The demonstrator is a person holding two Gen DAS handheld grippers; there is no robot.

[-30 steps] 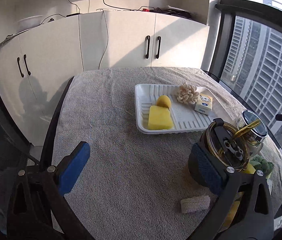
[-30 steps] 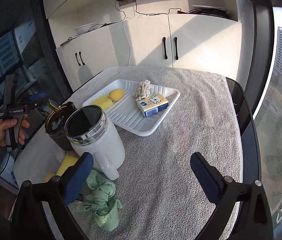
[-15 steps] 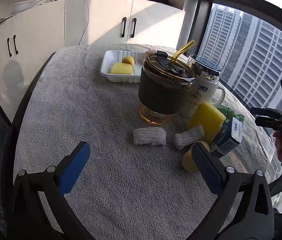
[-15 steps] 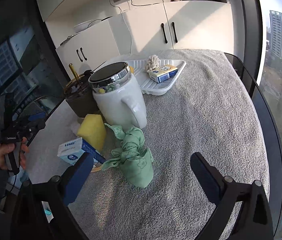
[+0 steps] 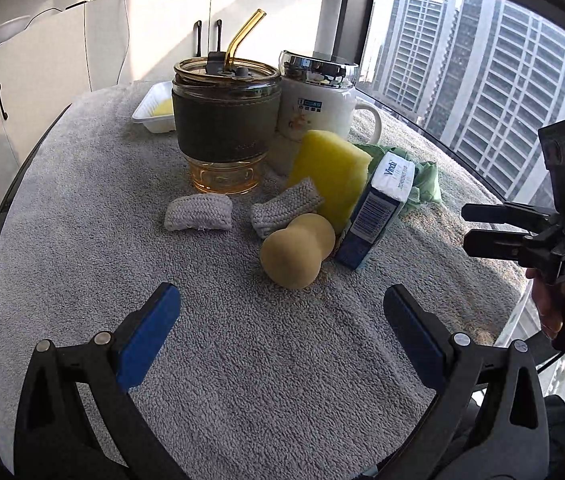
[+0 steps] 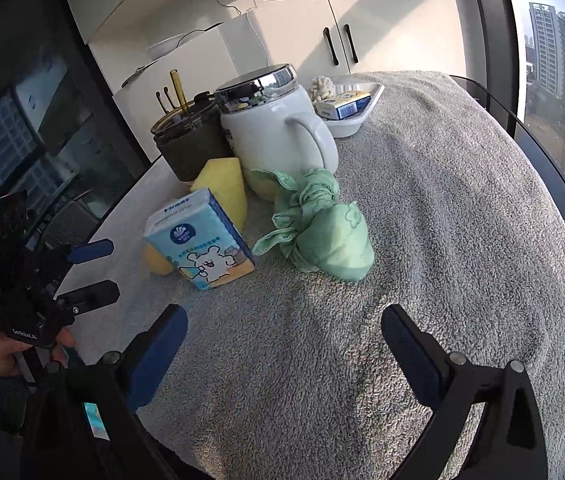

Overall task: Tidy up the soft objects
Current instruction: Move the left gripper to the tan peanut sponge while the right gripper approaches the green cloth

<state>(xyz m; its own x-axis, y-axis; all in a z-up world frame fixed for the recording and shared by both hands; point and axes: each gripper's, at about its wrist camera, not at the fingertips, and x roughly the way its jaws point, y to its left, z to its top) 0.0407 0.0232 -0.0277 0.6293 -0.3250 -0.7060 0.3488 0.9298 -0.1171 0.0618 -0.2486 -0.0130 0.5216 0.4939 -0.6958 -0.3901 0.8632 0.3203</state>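
My left gripper (image 5: 282, 316) is open and empty, low over the towel, just short of a tan gourd-shaped sponge (image 5: 296, 250). Behind it lie two grey knitted rolls (image 5: 198, 218) (image 5: 284, 210), a yellow sponge (image 5: 328, 172) and a blue tissue pack (image 5: 376, 210). My right gripper (image 6: 284, 338) is open and empty, facing the tissue pack (image 6: 202, 242) and a knotted green cloth (image 6: 320, 226). The white tray (image 6: 356, 118) at the back holds a tissue pack and a rope knot; its near end (image 5: 150, 114) shows a yellow sponge.
A dark glass tumbler with straw (image 5: 226, 120) and a white lidded mug (image 5: 316, 96) stand between the soft things and the tray. A grey towel (image 6: 462, 240) covers the round table. White cabinets (image 5: 42, 60) stand behind. Windows lie to the right.
Both grippers have dropped lower and come closer to the pile of soft things. The tumbler and mug now hide most of the tray. Both stay open and empty.
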